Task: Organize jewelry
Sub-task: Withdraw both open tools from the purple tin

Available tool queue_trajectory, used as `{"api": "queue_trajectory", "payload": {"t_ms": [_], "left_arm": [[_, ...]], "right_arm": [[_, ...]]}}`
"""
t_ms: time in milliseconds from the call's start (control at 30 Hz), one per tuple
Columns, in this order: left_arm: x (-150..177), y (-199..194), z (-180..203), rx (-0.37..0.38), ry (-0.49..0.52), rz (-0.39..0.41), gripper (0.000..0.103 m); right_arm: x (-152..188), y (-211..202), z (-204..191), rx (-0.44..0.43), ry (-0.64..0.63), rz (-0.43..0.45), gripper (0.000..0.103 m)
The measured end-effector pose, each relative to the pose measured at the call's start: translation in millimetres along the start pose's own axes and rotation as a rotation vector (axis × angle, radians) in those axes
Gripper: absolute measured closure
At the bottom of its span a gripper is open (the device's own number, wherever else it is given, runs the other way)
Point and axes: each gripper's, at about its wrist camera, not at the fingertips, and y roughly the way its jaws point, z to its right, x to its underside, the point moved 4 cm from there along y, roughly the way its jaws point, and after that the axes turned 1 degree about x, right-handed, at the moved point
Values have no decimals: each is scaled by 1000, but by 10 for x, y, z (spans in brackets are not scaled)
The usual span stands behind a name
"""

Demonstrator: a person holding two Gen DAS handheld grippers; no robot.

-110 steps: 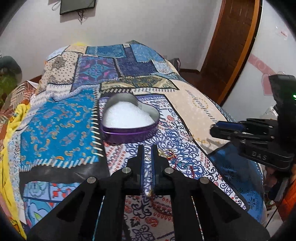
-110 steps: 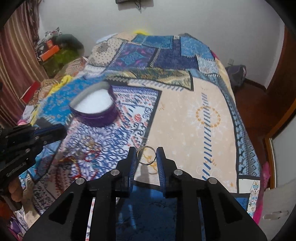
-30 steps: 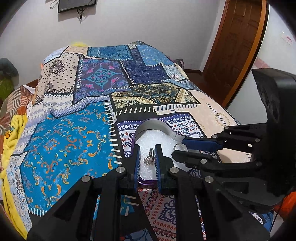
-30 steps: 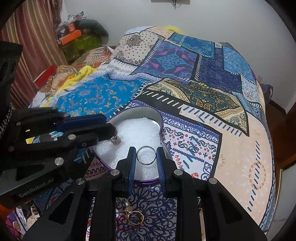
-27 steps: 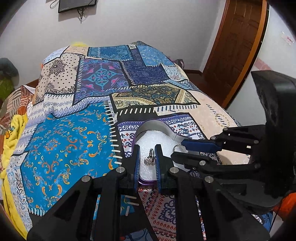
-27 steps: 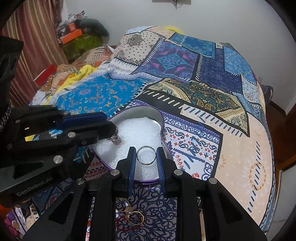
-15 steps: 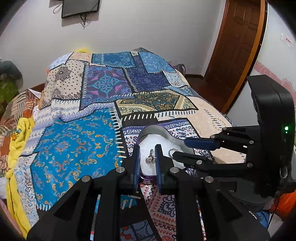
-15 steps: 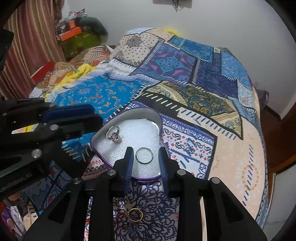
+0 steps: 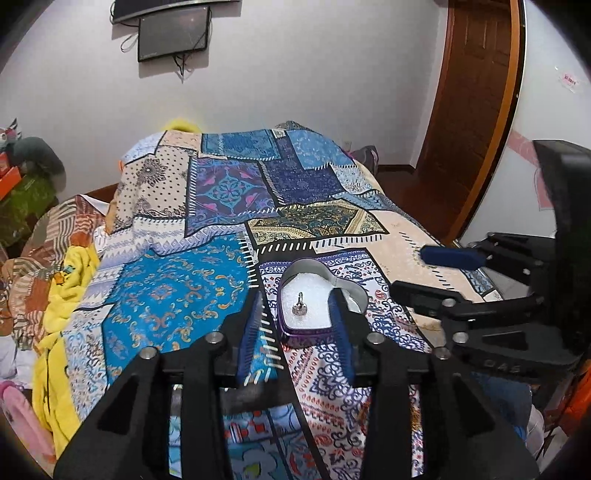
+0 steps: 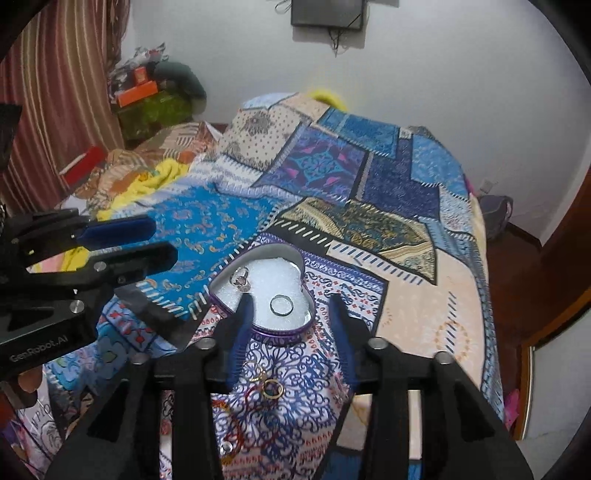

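Note:
A purple heart-shaped tin (image 9: pixel 295 336) (image 10: pixel 280 330) with white foam lining sits on the patchwork bedspread. A silver ring with a stone (image 9: pixel 299 307) (image 10: pixel 241 279) and a plain silver band (image 10: pixel 282 305) lie on the foam. My left gripper (image 9: pixel 295 325) is open and empty, just above the tin's near edge. My right gripper (image 10: pixel 291 314) is open and empty, raised over the tin's near side; it also shows at the right of the left wrist view (image 9: pixel 436 273). A gold ring (image 10: pixel 272 388) and other loose jewelry (image 10: pixel 236 432) lie on the cloth below the right gripper.
The patchwork bedspread (image 9: pixel 177 295) covers the bed. Yellow cloth (image 9: pixel 62 295) and clutter lie at the left edge. A wooden door (image 9: pixel 476 110) stands at the right, a wall-mounted screen (image 9: pixel 171 33) at the back.
Both grippers have opened and let go of their rings, which now lie on the foam in the tin. Both grippers have lifted and drawn back.

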Motion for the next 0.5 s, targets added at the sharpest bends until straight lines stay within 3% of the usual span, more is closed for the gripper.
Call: {"api": "queue_trajectory", "payload": {"t_ms": [267,500], "left_arm": [[151,-268,53,-24,-25,4,47],[408,-265,99,-40,-26,-49,46]], "right_arm": [[100,-345,6,20,30,37,53],[339,-461,11,55,33,29,53]]}}
